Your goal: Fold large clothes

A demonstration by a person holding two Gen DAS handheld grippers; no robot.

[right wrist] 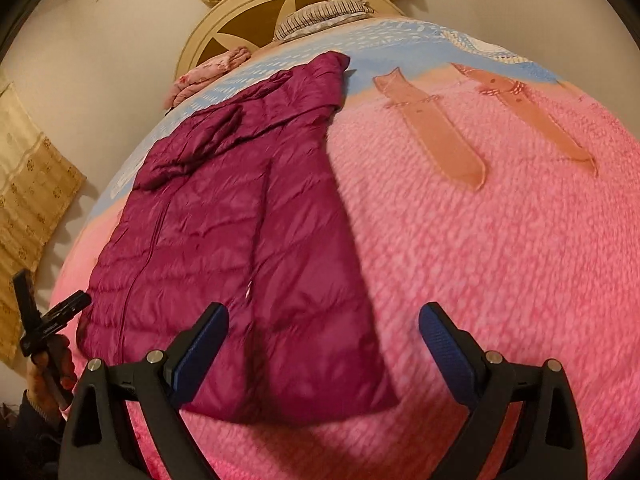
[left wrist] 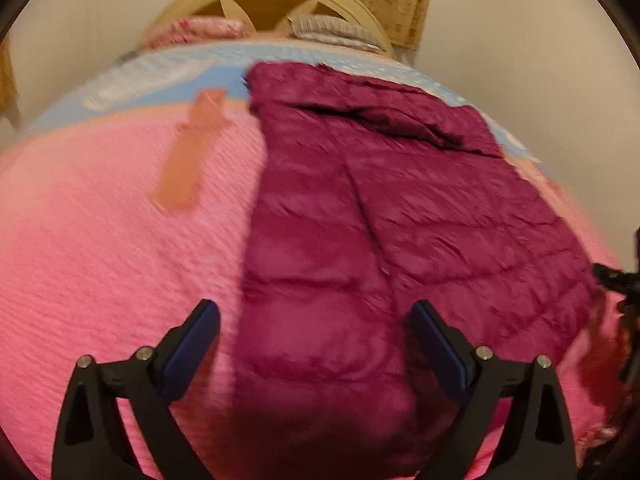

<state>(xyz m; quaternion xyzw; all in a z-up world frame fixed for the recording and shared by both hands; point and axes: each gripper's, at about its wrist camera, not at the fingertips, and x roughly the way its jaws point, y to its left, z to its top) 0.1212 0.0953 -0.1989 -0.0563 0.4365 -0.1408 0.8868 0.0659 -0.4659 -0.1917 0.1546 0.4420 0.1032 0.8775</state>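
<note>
On the bed, a pink textured blanket covers most of the surface, with a blue strip at the far end near the round headboard. A magenta puffer jacket lies flat on it, lengthwise, collar far, hem near, front side up with the zipper line showing; it looks already folded narrower, sleeves tucked, though that is a guess. Step in hand: approach for the next fold, probably hem toward collar. Left gripper hovers over the near hem, jaws apart, nothing between the pads. Right gripper hangs at the jacket's near right corner, jaws wide too, empty. Next move calls for both to drop and pinch the hem corners.
</note>
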